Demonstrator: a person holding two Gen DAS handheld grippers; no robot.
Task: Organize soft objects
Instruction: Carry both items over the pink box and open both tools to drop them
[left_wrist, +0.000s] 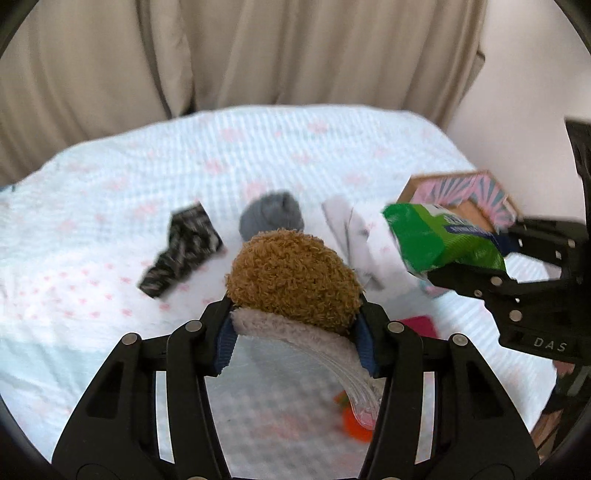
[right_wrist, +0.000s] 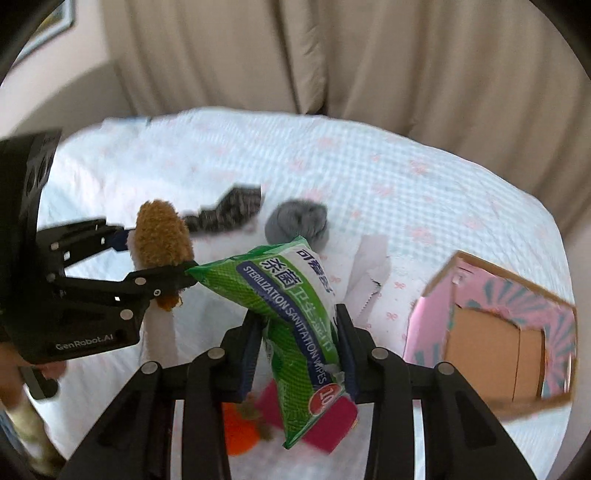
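Note:
My left gripper (left_wrist: 293, 310) is shut on a brown curly plush toy (left_wrist: 295, 277) with a pale fleecy underside, held up above the bed; a clear plastic piece (left_wrist: 354, 387) hangs below it. My right gripper (right_wrist: 298, 321) is shut on a green pack of sanitation wipes (right_wrist: 288, 295), also raised off the bed. In the right wrist view the left gripper (right_wrist: 159, 258) and its plush toy (right_wrist: 160, 232) are at the left, almost touching the pack's top corner. In the left wrist view the right gripper (left_wrist: 469, 254) holds the wipes pack (left_wrist: 436, 236) at the right.
On the pale checked bedsheet (left_wrist: 110, 184) lie a black-and-white patterned cloth (left_wrist: 181, 251), a rolled grey sock (left_wrist: 271, 216) and a white cloth (left_wrist: 354, 236). A pink cardboard box (right_wrist: 498, 325) stands open at the right. An orange plush (right_wrist: 240, 432) and a magenta block (right_wrist: 332, 424) lie below. Beige curtains hang behind.

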